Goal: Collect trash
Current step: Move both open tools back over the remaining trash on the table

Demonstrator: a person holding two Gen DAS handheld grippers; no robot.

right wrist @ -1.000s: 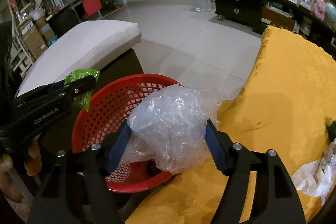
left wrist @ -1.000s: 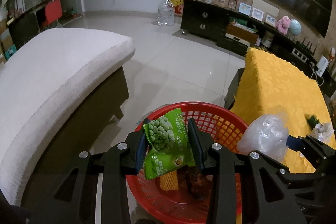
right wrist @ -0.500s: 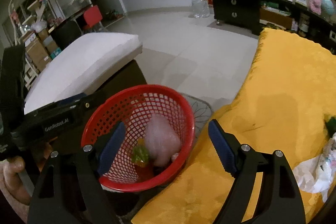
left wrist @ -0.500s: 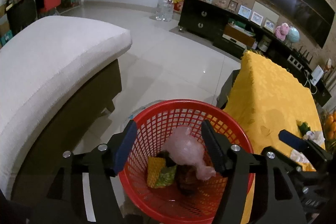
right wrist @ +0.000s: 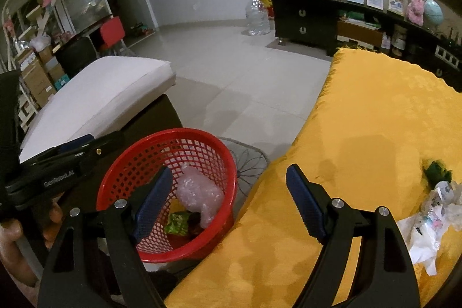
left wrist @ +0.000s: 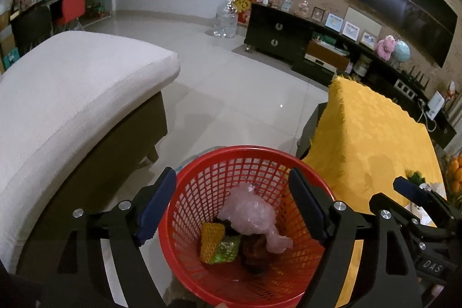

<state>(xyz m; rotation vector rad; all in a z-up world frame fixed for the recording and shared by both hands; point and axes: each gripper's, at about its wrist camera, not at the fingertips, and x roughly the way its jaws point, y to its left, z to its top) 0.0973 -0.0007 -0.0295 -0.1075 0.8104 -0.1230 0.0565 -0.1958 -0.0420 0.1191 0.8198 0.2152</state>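
Both loads have left the jaws since the earlier frames: the green snack packet (left wrist: 225, 249) once pinched by the left gripper (left wrist: 232, 205) and the crumpled clear plastic bag (left wrist: 250, 212) once carried by the right gripper (right wrist: 229, 202) now lie inside the round red plastic lattice basket (left wrist: 306, 172).

Item: left gripper. Position: directly above the basket's mouth. Jaws have just been opening and stand wide, nothing between them.

Item: right gripper. Position: over the basket's right rim, reaching toward the table. Jaws wide apart, empty.

Item: basket contents. Clear bag uppermost; green packet beneath it at the basket floor; a yellow foam net sleeve (left wrist: 211, 241) just left of the packet; a dark lump beside them, which I cannot identify in this light.

Item: trash outstanding. On the table draped in yellow patterned cloth (right wrist: 375, 134), right of the basket: white crumpled paper and wrappers (right wrist: 427, 233) with a small green scrap (right wrist: 437, 169) just beyond them, well apart from the basket.

Step in hand, as judged: drop completed; next pickup falls to the right gripper, nearer the pile. Handling note: keep the jaws wide until they straddle the paper, close on the bulk rather than a loose corner, as thin wrappers tear or slip. Avoid pinching the cloth beneath, since it would drag. Carry over the rim before release, so nothing falls to the floor.
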